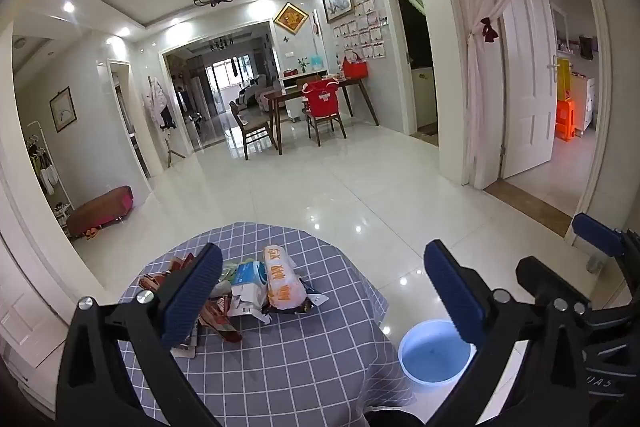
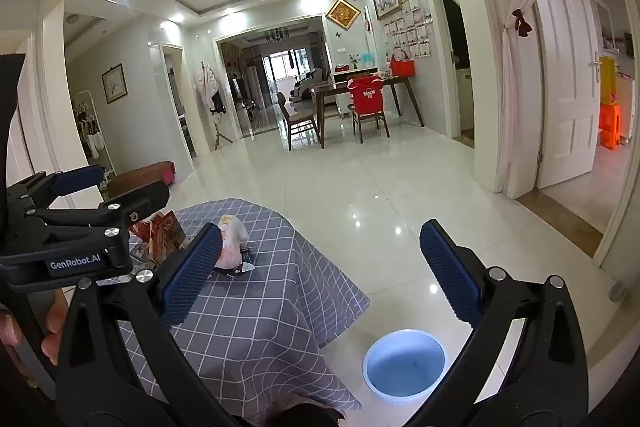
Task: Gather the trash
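Note:
A heap of trash (image 1: 244,287) lies on a small table under a grey checked cloth (image 1: 280,355): torn wrappers, a blue-and-white packet and an orange-and-white bag (image 1: 283,277). My left gripper (image 1: 324,291) hovers above the near side of the heap, jaws wide open and empty. A pale blue bin (image 1: 434,357) stands on the floor right of the table. In the right wrist view my right gripper (image 2: 320,271) is open and empty over the table's right edge, with the bin (image 2: 404,365) below it. The left gripper (image 2: 112,195) shows at that view's left, above the trash (image 2: 232,247).
Glossy white floor tiles (image 1: 320,187) stretch beyond the table. A dining table with chairs (image 1: 316,103) stands far back. A low brown bench (image 1: 100,211) sits by the left wall. An open white door (image 1: 528,75) leads to a room on the right. A hand (image 2: 52,327) holds the left gripper's handle.

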The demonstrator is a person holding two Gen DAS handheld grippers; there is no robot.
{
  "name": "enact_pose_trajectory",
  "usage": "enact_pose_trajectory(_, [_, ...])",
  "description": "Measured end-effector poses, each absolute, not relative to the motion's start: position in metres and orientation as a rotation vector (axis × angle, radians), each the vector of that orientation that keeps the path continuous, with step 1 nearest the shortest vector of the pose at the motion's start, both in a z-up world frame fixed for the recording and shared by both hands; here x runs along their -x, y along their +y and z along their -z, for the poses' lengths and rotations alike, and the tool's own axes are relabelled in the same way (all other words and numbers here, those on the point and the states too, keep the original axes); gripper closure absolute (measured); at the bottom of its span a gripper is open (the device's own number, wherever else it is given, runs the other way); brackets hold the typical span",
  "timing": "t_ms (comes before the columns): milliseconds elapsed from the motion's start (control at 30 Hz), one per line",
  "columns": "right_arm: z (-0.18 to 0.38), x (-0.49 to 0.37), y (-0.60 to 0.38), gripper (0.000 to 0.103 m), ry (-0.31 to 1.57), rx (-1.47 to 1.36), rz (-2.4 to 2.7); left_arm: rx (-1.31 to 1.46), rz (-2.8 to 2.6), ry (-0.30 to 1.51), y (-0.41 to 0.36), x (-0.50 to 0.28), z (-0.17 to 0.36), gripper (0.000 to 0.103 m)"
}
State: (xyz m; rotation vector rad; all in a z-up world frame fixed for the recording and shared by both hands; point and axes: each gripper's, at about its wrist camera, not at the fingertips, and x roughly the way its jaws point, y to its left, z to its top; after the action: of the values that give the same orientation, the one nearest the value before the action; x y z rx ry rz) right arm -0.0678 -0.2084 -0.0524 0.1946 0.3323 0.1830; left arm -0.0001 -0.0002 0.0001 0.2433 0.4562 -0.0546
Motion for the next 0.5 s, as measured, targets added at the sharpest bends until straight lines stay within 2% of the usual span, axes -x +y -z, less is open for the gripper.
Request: enact_pose_trajectory(500, [0.0585,0.0638,-0.2089,0.006,0.356,-0.189,-0.19,-0.22,0.04,0.451,0.004,-0.0016,0.0019,0.004])
